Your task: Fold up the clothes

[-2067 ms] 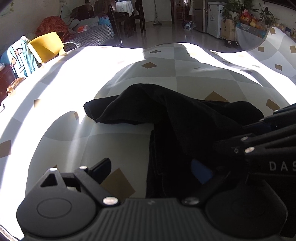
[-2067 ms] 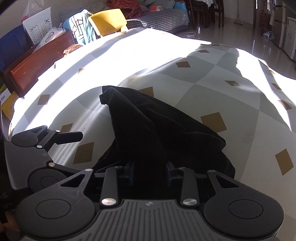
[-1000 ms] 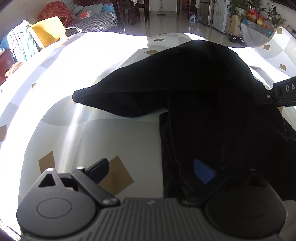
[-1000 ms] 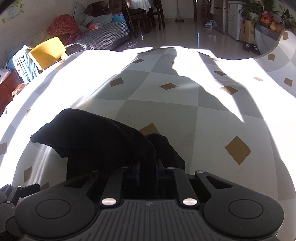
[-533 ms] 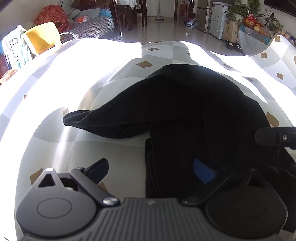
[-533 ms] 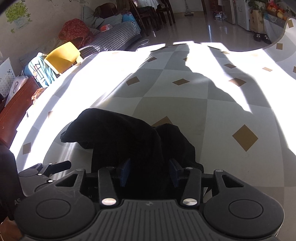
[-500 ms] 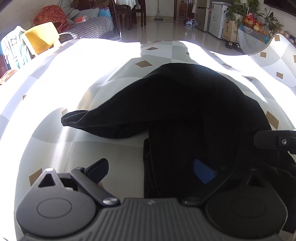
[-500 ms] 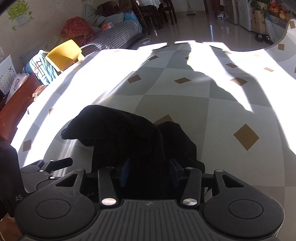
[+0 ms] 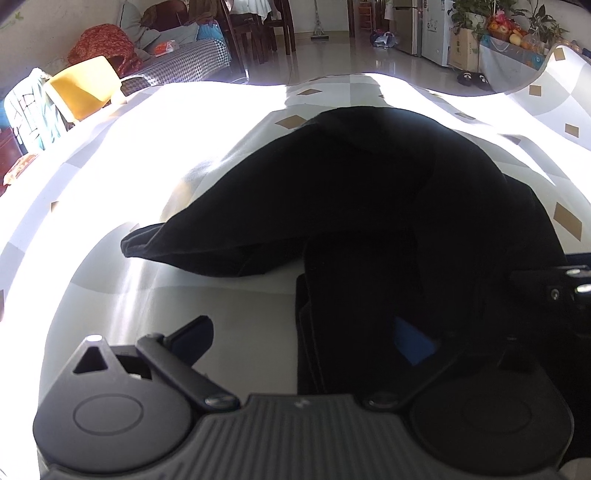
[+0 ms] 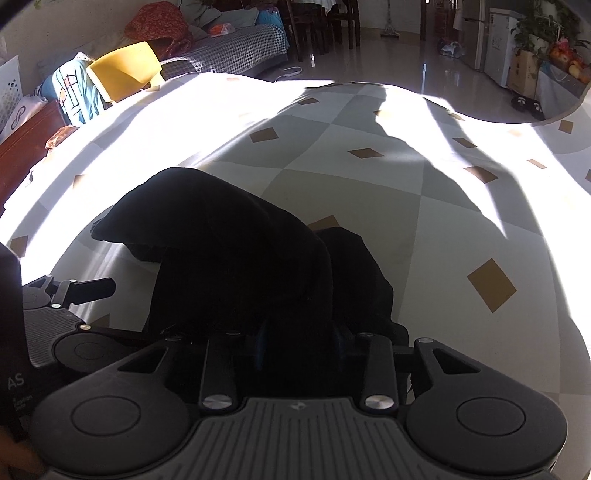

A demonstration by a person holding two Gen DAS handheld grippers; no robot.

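Closing on a bunched fold of the black garment point(image 10: 236, 266), the right gripper point(image 10: 299, 343) has cloth between its jaws. The left gripper point(image 9: 303, 339) is opening wide; cloth drapes over its right finger point(image 9: 410, 343), unclamped. Risk: thick bunching may slip out, or snag that finger. The garment lies heaped on the near tablecloth point(image 10: 424, 206). No containers are identifiable.

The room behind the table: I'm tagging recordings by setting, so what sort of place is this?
Most likely a lived-in home, an open living and dining area: a sofa with a checked cover, dark dining chairs, a white fridge, and a fruit basket.
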